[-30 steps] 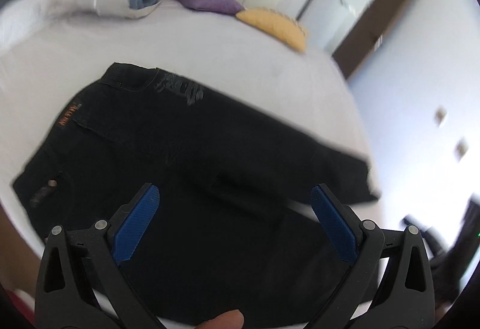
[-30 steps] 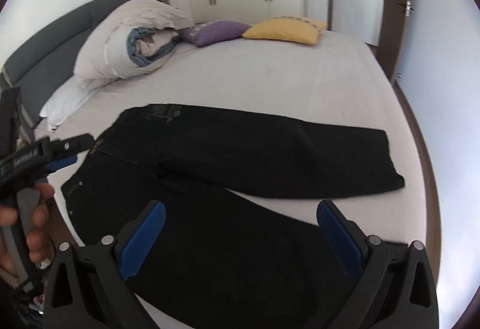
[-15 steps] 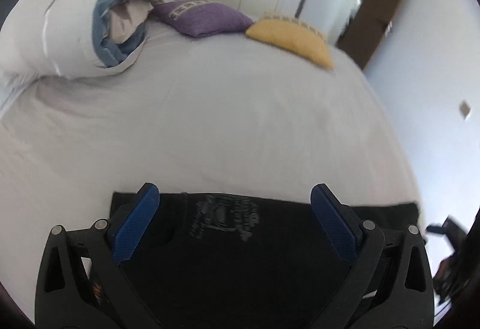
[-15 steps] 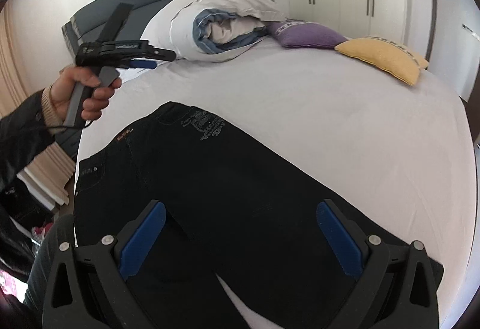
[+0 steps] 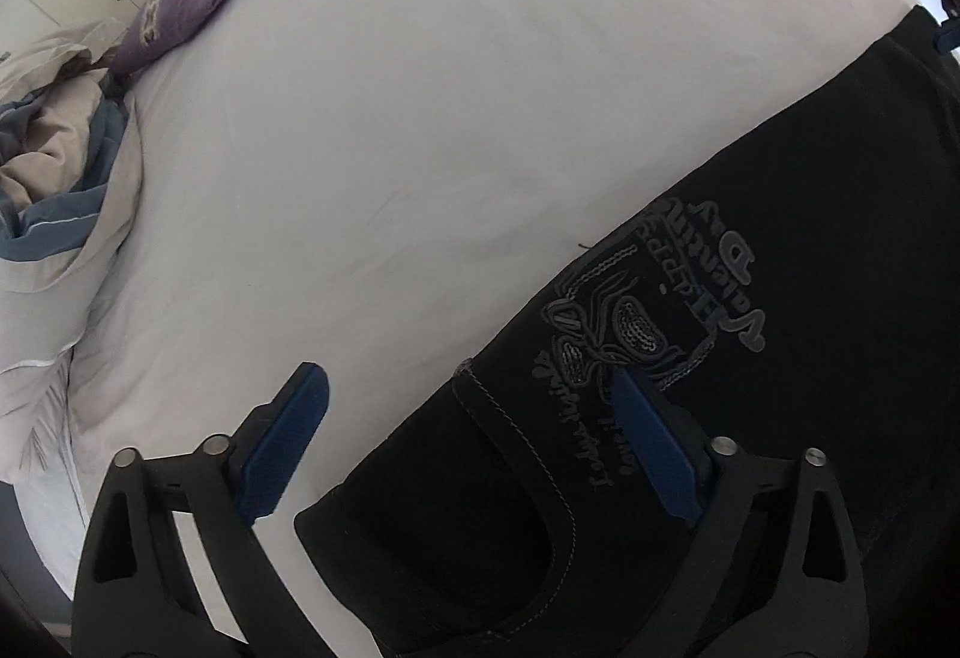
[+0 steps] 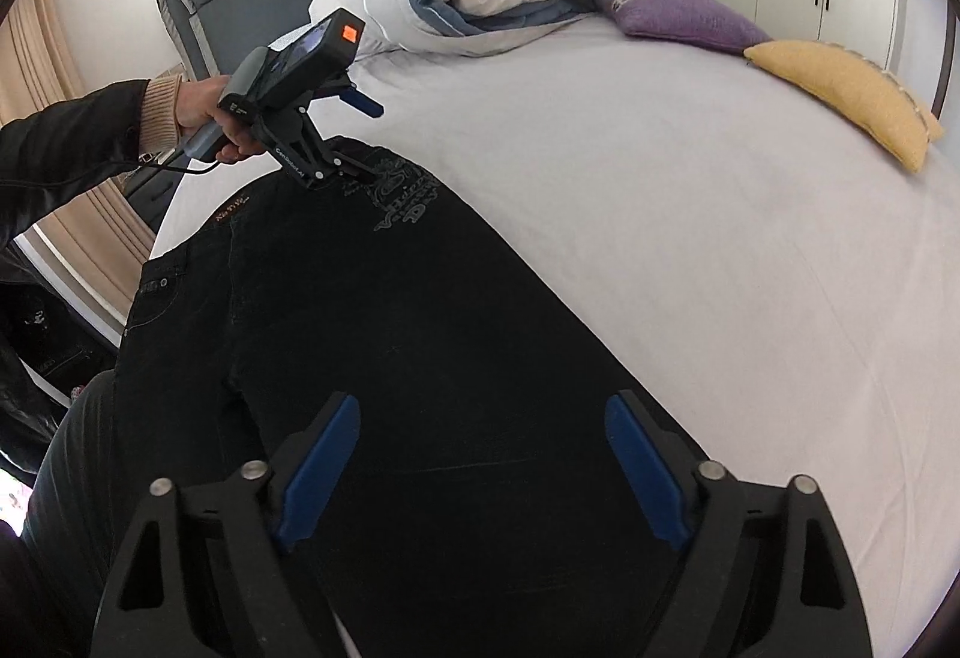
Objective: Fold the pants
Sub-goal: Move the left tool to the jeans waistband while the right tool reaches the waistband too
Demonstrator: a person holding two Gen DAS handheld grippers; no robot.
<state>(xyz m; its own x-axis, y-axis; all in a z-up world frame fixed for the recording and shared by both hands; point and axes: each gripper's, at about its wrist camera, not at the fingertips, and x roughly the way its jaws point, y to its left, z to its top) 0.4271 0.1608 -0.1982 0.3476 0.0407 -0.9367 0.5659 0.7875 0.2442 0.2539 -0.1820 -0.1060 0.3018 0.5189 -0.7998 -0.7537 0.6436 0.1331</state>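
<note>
both my grippers dropped to the black pants [image 6: 420, 334] since a second ago: left gripper [image 5: 468, 442] at the waistband corner, right gripper [image 6: 480, 466] over a leg, fingers narrowing but spread, nothing pinched.

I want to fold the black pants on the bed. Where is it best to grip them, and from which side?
Probably the waistband corner of the black pants, beside the embroidered pocket. It lies flat at the edge nearest the left gripper, whose jaws straddle it from above.

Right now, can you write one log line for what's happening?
step: reaching | left claw: closing over pants waistband corner | right claw: closing, above leg | bed
</note>
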